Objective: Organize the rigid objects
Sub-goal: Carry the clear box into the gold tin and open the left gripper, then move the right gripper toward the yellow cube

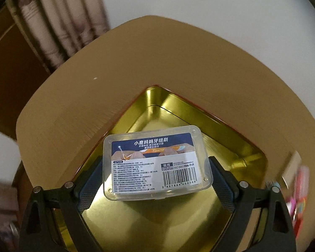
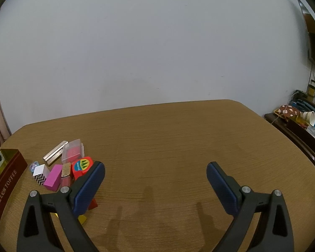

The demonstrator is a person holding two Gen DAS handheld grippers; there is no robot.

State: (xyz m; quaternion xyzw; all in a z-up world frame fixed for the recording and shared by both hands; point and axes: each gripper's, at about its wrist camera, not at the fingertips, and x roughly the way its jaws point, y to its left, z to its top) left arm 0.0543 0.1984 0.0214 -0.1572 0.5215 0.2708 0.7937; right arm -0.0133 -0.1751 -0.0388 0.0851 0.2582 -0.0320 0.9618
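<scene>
My left gripper (image 1: 155,161) is shut on a clear plastic box (image 1: 157,168) with a blue and white label and a barcode. Its blue pads press on the box's two short sides. The box hangs over the open gold tin (image 1: 199,117), above its shiny bottom. In the right wrist view the same tin (image 2: 8,178) shows its dark red TOFFEE wall at the far left. My right gripper (image 2: 155,166) stands open over the brown table (image 2: 178,136) with nothing between its fingers. Just left of it lies a pile of small items.
The pile holds a red tape measure (image 2: 82,164), a pink block (image 2: 53,177), a zigzag-patterned box (image 2: 40,173), a clear case with red contents (image 2: 73,151) and a silver bar (image 2: 54,152). A white wall stands behind the table. A cluttered dark sideboard (image 2: 300,130) is at the right.
</scene>
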